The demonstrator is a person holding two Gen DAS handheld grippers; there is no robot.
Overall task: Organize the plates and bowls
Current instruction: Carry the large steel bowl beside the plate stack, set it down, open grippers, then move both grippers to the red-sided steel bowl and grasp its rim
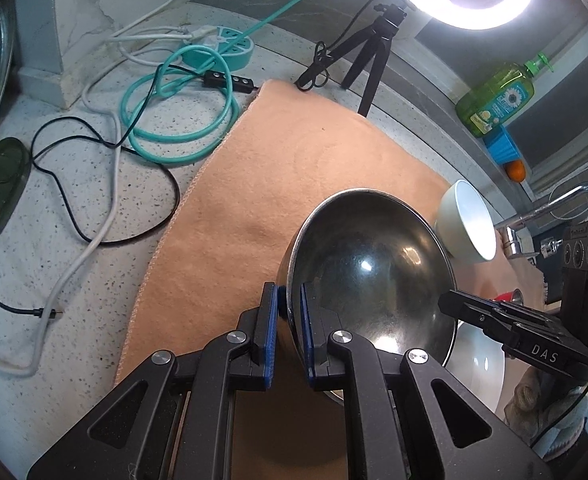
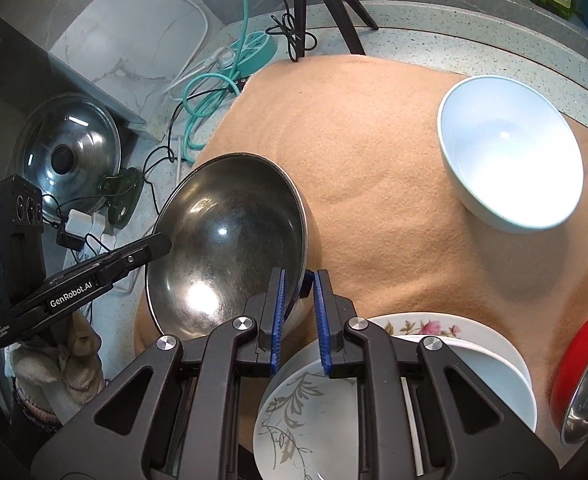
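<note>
A steel bowl [image 1: 373, 272] [image 2: 230, 240] is held tilted above the orange cloth [image 1: 286, 168] [image 2: 373, 168]. My left gripper [image 1: 290, 320] is shut on its left rim. My right gripper [image 2: 298, 312] is shut on its right rim; its body shows in the left wrist view [image 1: 533, 340]. A white bowl [image 2: 509, 152] [image 1: 467, 220] sits on the cloth at the far right. Below the right gripper lie a leaf-patterned white dish [image 2: 305, 412] and a flowered white plate [image 2: 473, 352]. A red dish [image 2: 573, 356] with a steel rim lies at the right edge.
Cables, a teal hose [image 1: 182, 120] and a teal power strip [image 1: 230, 46] lie on the speckled counter left of the cloth. A tripod [image 1: 373, 48] with a ring light stands at the back. A pot lid [image 2: 68, 156] leans at the left. A green soap bottle [image 1: 497, 100] stands on the sill.
</note>
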